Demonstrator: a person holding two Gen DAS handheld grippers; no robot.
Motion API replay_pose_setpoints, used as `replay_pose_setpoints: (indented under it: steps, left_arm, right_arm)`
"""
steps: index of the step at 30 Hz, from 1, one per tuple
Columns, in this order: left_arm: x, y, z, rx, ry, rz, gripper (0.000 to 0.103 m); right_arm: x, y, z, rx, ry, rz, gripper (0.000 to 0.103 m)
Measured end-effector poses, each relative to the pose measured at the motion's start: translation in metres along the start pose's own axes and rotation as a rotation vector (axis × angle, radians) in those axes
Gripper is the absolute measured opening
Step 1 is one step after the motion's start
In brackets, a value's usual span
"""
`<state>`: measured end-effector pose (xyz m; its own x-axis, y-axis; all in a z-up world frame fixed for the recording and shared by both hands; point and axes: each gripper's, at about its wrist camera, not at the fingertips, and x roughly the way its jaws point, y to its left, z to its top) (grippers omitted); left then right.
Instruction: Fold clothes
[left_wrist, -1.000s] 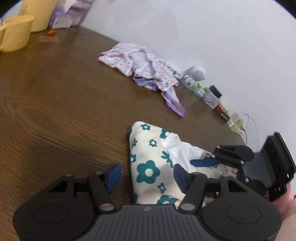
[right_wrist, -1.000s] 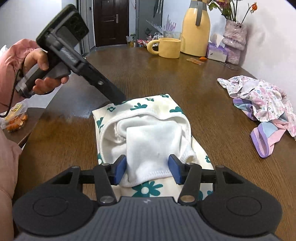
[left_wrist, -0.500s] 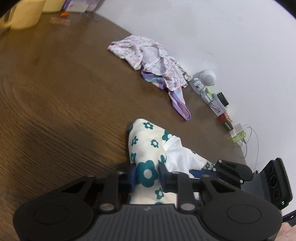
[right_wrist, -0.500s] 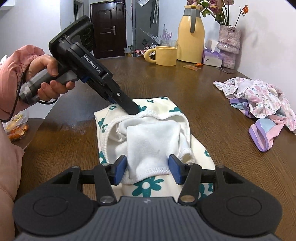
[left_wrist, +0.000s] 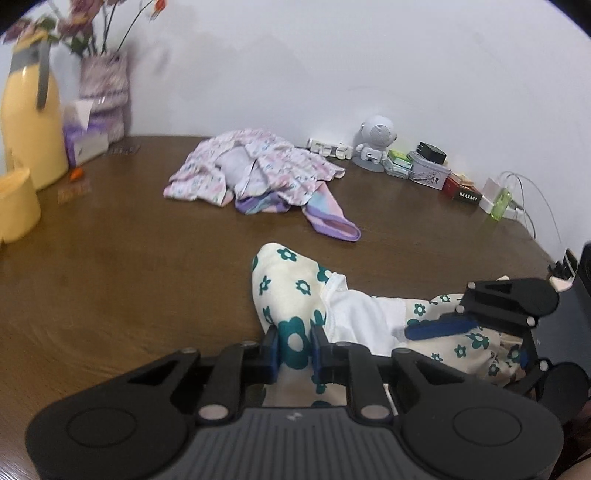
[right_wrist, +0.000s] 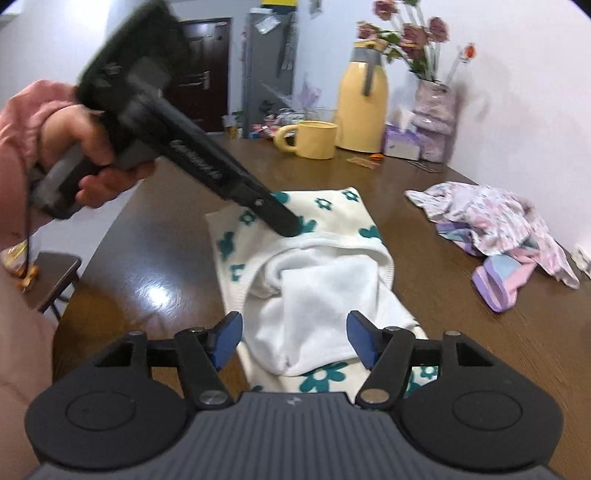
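Dark brown wood of a table (left_wrist: 110, 266) fills both views, backed by a white wall (left_wrist: 369, 66). At its near middle, the left gripper (left_wrist: 293, 349) is seen pressed together on a raised fold of the cream garment with teal flowers (left_wrist: 291, 288); the cloth is pinched between the blue pads (left_wrist: 272, 350), the jaws having just been closing. The right gripper (right_wrist: 293, 338) is held with its pads spread, the jaws having just been opening; the white inner flap of the garment lies between them, and no pressing on it is visible. In the right wrist view the garment's long axis is laid away from the right gripper toward the far end of the table, the white lining (right_wrist: 328, 291) turned upward at the near end and the flowered outer side shown at the far end, where the left gripper's tip is set on the cloth. A hand (right_wrist: 92, 155) in a pink sleeve (right_wrist: 22, 122) is wrapped around that gripper's handle. Well apart from the garment, toward the wall, a crumpled pink and purple garment (left_wrist: 258, 177) is left lying. Farther off, a yellow mug (right_wrist: 314, 138), a yellow jug (right_wrist: 364, 103) and a vase of flowers (right_wrist: 434, 122) are grouped at the far end, and a small white robot figure (left_wrist: 375, 146) with small boxes (left_wrist: 428, 170) is lined up along the wall.
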<state>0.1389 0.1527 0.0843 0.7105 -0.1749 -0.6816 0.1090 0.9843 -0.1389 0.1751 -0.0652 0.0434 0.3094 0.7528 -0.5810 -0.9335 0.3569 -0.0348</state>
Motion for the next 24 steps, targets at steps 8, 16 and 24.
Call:
replay_pose_setpoints:
  steps: [8, 16, 24]
  left_arm:
    - [-0.001, -0.013, 0.005, 0.023, -0.006, 0.035, 0.016]
    - [0.001, -0.012, 0.016, 0.007, 0.022, 0.027, 0.016]
    - [0.001, -0.02, 0.021, 0.049, 0.02, 0.021, 0.016]
  right_arm:
    - [-0.002, 0.008, 0.018, 0.018, -0.063, 0.024, 0.06]
    - [0.027, 0.072, 0.021, -0.174, -0.03, -0.188, 0.06]
    - [0.07, 0.126, 0.018, -0.315, 0.044, -0.517, 0.062]
